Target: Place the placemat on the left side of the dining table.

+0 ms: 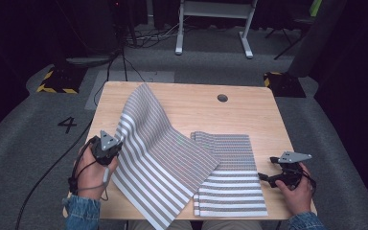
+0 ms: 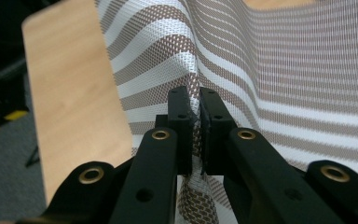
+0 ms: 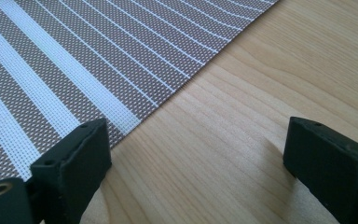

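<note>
Evidently a striped mat (image 1: pixel 160 153) is being lifted off the flat stack of mats (image 1: pixel 230 184) on the wooden table (image 1: pixel 191 103). The left gripper (image 2: pixel 193 114) has its jaws pressed together on the mat's left edge, holding it raised. The right gripper (image 3: pixel 196 154) rests spread and empty just beside the stack. My judgement: next, carry the mat leftward and lay it flat.
</note>
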